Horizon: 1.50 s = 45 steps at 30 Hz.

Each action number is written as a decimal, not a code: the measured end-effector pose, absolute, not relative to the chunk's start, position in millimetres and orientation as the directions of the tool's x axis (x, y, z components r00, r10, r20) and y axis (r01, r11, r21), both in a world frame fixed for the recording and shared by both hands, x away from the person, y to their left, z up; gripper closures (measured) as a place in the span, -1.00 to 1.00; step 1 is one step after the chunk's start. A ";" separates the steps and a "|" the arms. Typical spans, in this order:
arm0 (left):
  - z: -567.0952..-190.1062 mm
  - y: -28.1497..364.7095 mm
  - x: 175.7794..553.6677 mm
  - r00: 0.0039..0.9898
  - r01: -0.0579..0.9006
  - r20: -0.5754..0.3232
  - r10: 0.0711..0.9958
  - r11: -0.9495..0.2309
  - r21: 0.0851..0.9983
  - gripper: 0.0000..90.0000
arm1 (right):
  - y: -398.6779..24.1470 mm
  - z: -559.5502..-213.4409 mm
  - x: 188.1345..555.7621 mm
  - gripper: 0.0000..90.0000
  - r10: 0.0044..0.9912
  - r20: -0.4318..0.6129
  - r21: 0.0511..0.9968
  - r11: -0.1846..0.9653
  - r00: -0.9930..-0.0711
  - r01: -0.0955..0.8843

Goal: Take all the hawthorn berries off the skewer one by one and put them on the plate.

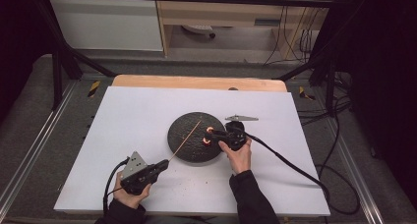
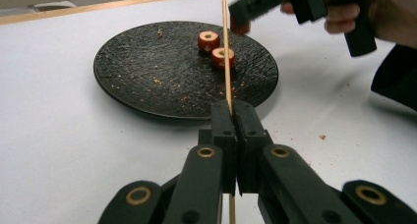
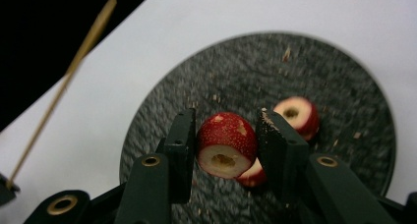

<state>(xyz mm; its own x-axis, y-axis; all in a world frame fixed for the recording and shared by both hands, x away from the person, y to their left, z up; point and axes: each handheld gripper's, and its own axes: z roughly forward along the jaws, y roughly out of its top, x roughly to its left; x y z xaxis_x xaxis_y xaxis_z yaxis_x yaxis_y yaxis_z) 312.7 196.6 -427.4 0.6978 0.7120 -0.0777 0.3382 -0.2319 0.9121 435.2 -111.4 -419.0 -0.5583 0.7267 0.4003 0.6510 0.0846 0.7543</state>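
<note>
My left gripper point(image 2: 235, 106) is shut on a thin wooden skewer point(image 2: 226, 52), which slants up over the black round plate point(image 2: 147, 62). In the high view the left gripper point(image 1: 164, 164) sits at the table's front left and the skewer point(image 1: 186, 140) reaches across the plate point(image 1: 181, 130). My right gripper point(image 3: 227, 130) is shut on a cored red fruit piece point(image 3: 226, 145) just above the plate point(image 3: 344, 76). Two more red pieces lie on the plate, one point(image 3: 297, 115) behind the right jaw and one point(image 3: 253, 177) under the held piece. The right gripper point(image 1: 209, 134) hovers over the plate's right side.
The plate rests mid-table on a white sheet point(image 1: 133, 116) over a wooden tabletop point(image 1: 196, 81). Small crumbs dot the plate and the sheet near the front. Cables trail from both grippers. A black metal frame point(image 1: 59, 62) surrounds the table.
</note>
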 end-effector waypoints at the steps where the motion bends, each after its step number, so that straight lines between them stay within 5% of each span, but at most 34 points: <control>1: -427.5 196.4 312.7 0.698 0.339 -0.080 0.712 -0.231 0.912 0.96 | -110.8 -422.6 433.6 0.36 0.727 0.397 0.752 0.091 -0.560 0.653; 14: -427.8 196.5 313.2 0.697 0.344 -0.082 0.712 -0.232 0.910 0.96 | -102.6 -447.5 423.9 0.33 0.724 0.373 0.720 0.169 -0.580 0.673; 22: -427.7 196.6 313.7 0.696 0.347 -0.083 0.713 -0.233 0.908 0.96 | -109.2 -440.1 420.7 0.14 0.726 0.353 0.736 0.173 -0.590 0.654; 38: -424.2 195.9 321.1 0.683 0.378 -0.090 0.725 -0.245 0.893 0.96 | -160.2 -432.7 398.1 -0.75 0.741 0.234 0.799 0.222 -0.629 0.559; 45: -419.1 193.8 327.2 0.678 0.394 -0.092 0.730 -0.254 0.883 0.96 | -185.1 -437.1 389.2 -0.94 0.757 0.187 0.809 0.243 -0.626 0.536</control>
<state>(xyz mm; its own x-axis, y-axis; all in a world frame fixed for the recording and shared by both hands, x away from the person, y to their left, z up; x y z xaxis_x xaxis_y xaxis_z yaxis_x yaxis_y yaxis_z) 327.2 193.8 -419.1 0.6776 0.7296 -0.0924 0.3941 -0.2541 0.8832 389.2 -185.1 -437.1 -0.6257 0.7573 0.1872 0.5358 0.2427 0.8087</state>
